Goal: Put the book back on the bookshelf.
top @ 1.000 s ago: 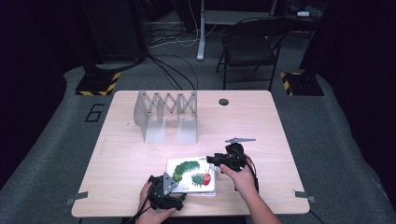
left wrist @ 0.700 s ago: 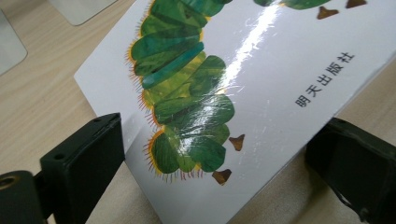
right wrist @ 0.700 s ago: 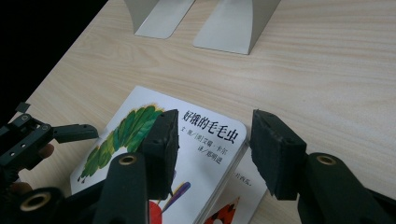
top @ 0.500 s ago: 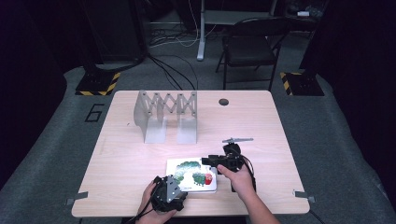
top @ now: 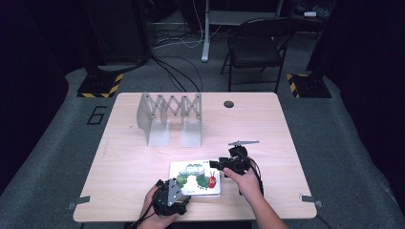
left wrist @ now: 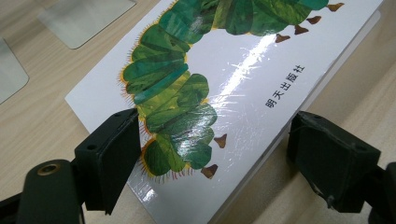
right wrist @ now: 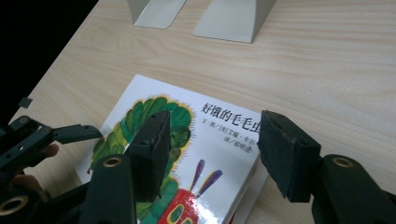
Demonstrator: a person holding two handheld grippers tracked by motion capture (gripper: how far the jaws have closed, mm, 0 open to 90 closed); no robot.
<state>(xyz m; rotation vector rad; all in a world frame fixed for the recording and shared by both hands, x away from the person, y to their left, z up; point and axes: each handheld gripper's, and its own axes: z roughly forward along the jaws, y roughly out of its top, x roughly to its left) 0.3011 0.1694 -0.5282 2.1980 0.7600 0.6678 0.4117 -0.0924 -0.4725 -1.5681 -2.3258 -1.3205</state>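
Observation:
A white picture book (top: 193, 168) with a green caterpillar on its cover lies flat near the table's front edge. My left gripper (top: 177, 185) sits at the book's near left corner. In the left gripper view its jaws have closed a little and stand apart around that corner of the book (left wrist: 243, 79), one over the cover, one beside the edge; the left gripper (left wrist: 215, 154) is open. My right gripper (top: 216, 166) is at the book's right edge. Its jaws have just been opening, and the right gripper (right wrist: 212, 149) hangs open over the book (right wrist: 140, 95).
A grey accordion rack of metal bookends (top: 169, 117) stands behind the book, with its feet (right wrist: 233, 18) in the right gripper view. A round hole (top: 229, 103) is near the table's far edge, and a folding chair (top: 255, 47) stands beyond it.

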